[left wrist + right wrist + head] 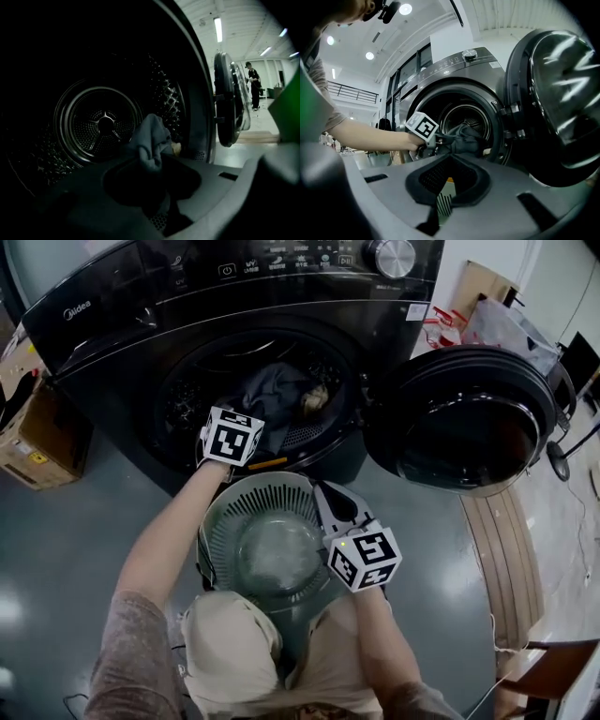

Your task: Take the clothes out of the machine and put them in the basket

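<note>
Grey garment (152,136) — between jaws of left gripper (152,164)

Left tongs (147,159) clamped, reaching forward, right tongs (323,491) closed

Open hall, lab-like: ceiling strip lights (218,28), mezzanine railing (351,91), glossy floor (56,549), cardboard box (37,442).

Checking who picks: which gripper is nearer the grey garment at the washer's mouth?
Left. The left gripper is at the mouth of the washer, jaws shut on the grey garment. The right gripper is back over the basket, clear of it.
</note>
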Tool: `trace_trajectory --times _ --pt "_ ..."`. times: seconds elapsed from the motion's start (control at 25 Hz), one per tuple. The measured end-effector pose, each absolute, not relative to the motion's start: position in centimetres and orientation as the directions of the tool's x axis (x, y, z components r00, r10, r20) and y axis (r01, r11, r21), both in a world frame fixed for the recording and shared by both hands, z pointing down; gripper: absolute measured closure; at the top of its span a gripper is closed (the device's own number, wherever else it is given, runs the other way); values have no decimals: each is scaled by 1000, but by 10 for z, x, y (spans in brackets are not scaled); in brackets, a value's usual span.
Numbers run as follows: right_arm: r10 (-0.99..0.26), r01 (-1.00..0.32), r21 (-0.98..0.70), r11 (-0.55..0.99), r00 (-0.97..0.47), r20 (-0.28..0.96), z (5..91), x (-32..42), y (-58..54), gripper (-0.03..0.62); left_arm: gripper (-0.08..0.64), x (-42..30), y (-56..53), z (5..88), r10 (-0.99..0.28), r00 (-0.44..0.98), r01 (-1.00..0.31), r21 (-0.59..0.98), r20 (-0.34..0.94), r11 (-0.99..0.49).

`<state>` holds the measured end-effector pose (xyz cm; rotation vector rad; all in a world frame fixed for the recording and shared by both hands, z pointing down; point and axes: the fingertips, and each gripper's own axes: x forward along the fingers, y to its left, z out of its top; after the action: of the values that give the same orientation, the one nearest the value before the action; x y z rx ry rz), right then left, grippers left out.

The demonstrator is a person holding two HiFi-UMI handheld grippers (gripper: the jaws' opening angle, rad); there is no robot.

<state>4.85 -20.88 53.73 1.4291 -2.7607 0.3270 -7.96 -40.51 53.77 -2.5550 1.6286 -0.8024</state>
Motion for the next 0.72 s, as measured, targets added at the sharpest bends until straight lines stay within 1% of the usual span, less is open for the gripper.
trace_trajectory --times 0.28,0.56,0.6,0.68,0.72 --pt "-822 -822 -203 531 -558 109 544 59 -214 595 463 -76 -307 513 -826 400 -794 -300 397 -529" --pt "-811 -809 -211 548 -576 103 546 55 -216 595 462 -61 -234 509 -761 487 -760 -223 428 -611" --pt "-810 -808 -212 550 -578 103 547 55 -216 595 451 -59 -228 511 -750 496 -750 -219 437 -624" --pt "-807 -807 -211 552 -580 107 549 54 -215 595 406 -59 -222 516 -740 503 -741 -217 447 -635" --pt "-807 -807 -208 553 -581 110 550 54 -216 595 360 -59 -221 517 -741 503 -742 -218 445 -634"
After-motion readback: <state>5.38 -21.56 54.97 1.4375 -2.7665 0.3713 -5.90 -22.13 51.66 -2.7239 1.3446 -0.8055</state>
